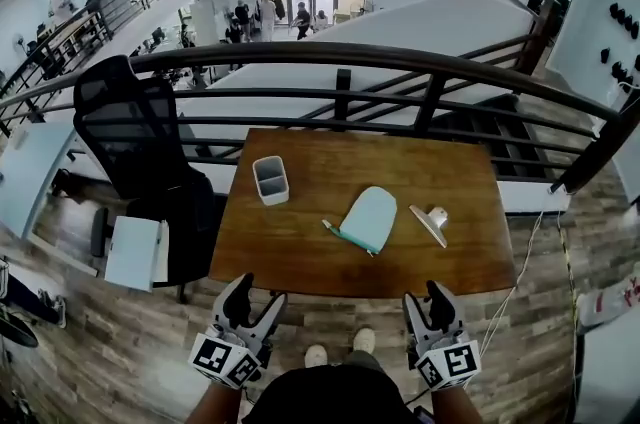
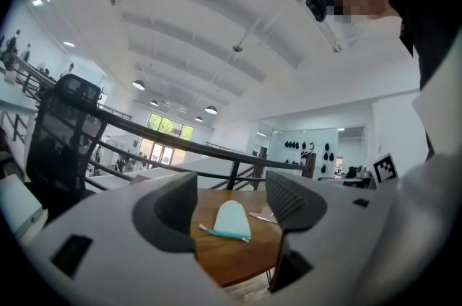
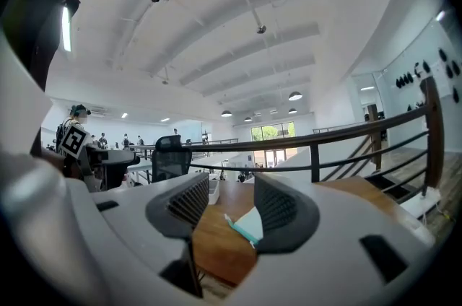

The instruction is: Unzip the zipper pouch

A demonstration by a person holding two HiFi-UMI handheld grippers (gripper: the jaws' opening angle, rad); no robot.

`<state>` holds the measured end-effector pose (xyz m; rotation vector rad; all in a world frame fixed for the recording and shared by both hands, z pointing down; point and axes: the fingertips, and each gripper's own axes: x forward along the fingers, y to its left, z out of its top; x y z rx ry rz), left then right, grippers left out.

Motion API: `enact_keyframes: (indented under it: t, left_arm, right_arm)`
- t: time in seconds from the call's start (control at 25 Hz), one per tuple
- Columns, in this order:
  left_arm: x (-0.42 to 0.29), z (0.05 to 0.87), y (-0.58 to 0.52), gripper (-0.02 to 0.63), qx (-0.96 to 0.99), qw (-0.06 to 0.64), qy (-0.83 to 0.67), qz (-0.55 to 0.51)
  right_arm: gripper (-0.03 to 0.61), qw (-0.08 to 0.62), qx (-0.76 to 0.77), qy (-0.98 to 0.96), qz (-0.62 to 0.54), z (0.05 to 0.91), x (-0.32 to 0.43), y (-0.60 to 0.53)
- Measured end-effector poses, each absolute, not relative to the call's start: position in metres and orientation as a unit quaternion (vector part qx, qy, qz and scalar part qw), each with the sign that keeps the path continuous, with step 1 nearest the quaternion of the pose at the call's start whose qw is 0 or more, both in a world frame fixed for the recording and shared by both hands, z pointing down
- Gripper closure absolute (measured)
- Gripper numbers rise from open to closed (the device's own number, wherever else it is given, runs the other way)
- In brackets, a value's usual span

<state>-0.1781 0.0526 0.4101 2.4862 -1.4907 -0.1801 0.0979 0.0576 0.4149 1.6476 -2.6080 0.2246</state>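
Observation:
A pale mint zipper pouch (image 1: 367,218) with a teal zipper edge lies flat near the middle of the wooden table (image 1: 300,257). It also shows between the jaws in the left gripper view as the pouch (image 2: 232,219) and in the right gripper view as the pouch (image 3: 250,224), well ahead of both. My left gripper (image 1: 252,301) hovers below the table's near edge at left, open and empty. My right gripper (image 1: 431,297) hangs off the near edge at right, jaws apart with nothing between them.
A white rectangular cup (image 1: 271,179) stands at the table's back left. A white tool with a round base (image 1: 432,223) lies right of the pouch. A black office chair (image 1: 140,147) stands at the left. A dark railing (image 1: 340,62) runs behind the table.

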Motion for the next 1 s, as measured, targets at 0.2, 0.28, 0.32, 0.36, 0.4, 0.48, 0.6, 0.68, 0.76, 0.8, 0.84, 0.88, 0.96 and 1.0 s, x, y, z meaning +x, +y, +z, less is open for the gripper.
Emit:
enact_keyframes:
  t: [0.2,0.28,0.32,0.36,0.4,0.48,0.6,0.68,0.76,0.8,0.84,0.88,0.96,1.0]
  left_arm:
    - [-0.165,0.419,0.018,0.310,0.854,0.122,-0.502,-0.059]
    - [-0.161,0.420,0.004,0.310,0.853,0.121,-0.504,-0.059]
    - [-0.159,0.420,-0.003,0.310,0.851,0.123,-0.508,-0.059]
    - [-0.157,0.421,-0.011,0.310,0.847,0.127,-0.512,-0.061]
    - [-0.156,0.421,-0.019,0.310,0.844,0.129,-0.516,-0.061]
    - [-0.150,0.424,-0.034,0.310,0.843,0.127,-0.520,-0.059]
    - [-0.138,0.428,-0.055,0.315,0.844,0.125,-0.520,-0.051]
    - [-0.131,0.433,-0.068,0.319,0.845,0.126,-0.518,-0.043]
    - [-0.127,0.439,-0.080,0.330,0.844,0.130,-0.519,-0.035]
    - [-0.127,0.442,-0.085,0.334,0.843,0.132,-0.521,-0.033]
    - [-0.125,0.444,-0.089,0.341,0.841,0.134,-0.524,-0.031]
    - [-0.124,0.446,-0.093,0.345,0.839,0.136,-0.526,-0.029]
    - [-0.119,0.448,-0.100,0.358,0.835,0.139,-0.532,-0.026]
    - [-0.117,0.450,-0.104,0.362,0.832,0.143,-0.536,-0.025]
  right_arm:
    - [0.385,0.033,0.522,-0.849,0.077,0.423,0.101,0.014]
    - [0.385,0.042,0.514,-0.854,0.075,0.425,0.101,-0.006]
    - [0.385,0.046,0.509,-0.857,0.073,0.427,0.101,-0.016]
    - [0.385,0.051,0.504,-0.860,0.070,0.429,0.101,-0.026]
    - [0.385,0.054,0.498,-0.863,0.067,0.431,0.102,-0.036]
    - [0.385,0.061,0.488,-0.868,0.061,0.435,0.103,-0.056]
    - [0.385,0.071,0.471,-0.877,0.065,0.449,0.107,-0.082]
    - [0.385,0.091,0.452,-0.885,0.071,0.460,0.105,-0.097]
    - [0.385,0.119,0.427,-0.892,0.087,0.477,0.097,-0.109]
    - [0.385,0.133,0.413,-0.896,0.095,0.486,0.092,-0.113]
    - [0.385,0.146,0.399,-0.899,0.101,0.494,0.088,-0.118]
    - [0.385,0.158,0.385,-0.903,0.105,0.502,0.085,-0.122]
    - [0.385,0.180,0.358,-0.909,0.111,0.518,0.082,-0.129]
    - [0.385,0.189,0.346,-0.912,0.113,0.525,0.080,-0.133]
